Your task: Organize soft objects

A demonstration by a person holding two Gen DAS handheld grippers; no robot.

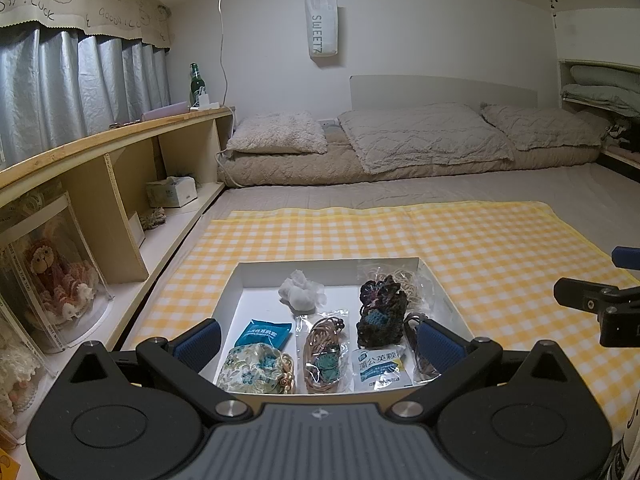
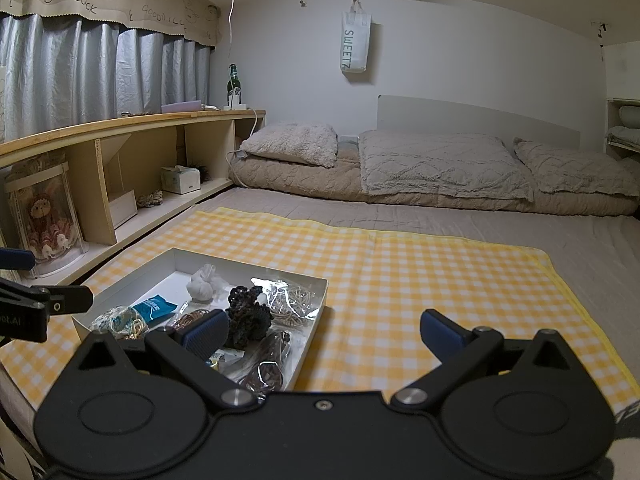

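I hold my left gripper (image 1: 318, 338) with its blue pads spread wide and nothing between them, hovering low over the near edge of the shallow white cardboard box (image 1: 230, 294) that sits on the yellow-and-white checked cloth (image 1: 480, 248) spread over the bed; my right gripper (image 2: 324, 330) is likewise spread and empty, hanging over the cloth just right of the box. All the soft things I can see lie inside the box: a white knotted fabric pouch (image 1: 300, 292) toward the back, a dark crocheted yarn piece (image 1: 380, 312) right of centre, a clear bag of tan rubber bands (image 1: 404, 276) in the far right corner, a teal foil sachet (image 1: 262, 332), a floral fabric purse with a gold clasp (image 1: 256, 372), a clear bag of brown cord (image 1: 324, 354), a white-and-blue printed sachet (image 1: 378, 366) and a clear bag of dark cord (image 2: 268, 360) at the right wall. Whether this is the sorted result or the pile to be sorted, I can't judge from how they lie. The risks I see: the clear bags are slick and overlap, so a pinch could slip or drag a neighbour along; the crochet could snag on a pad; and pressing on the light box's rim could tip or slide it on the soft bedding
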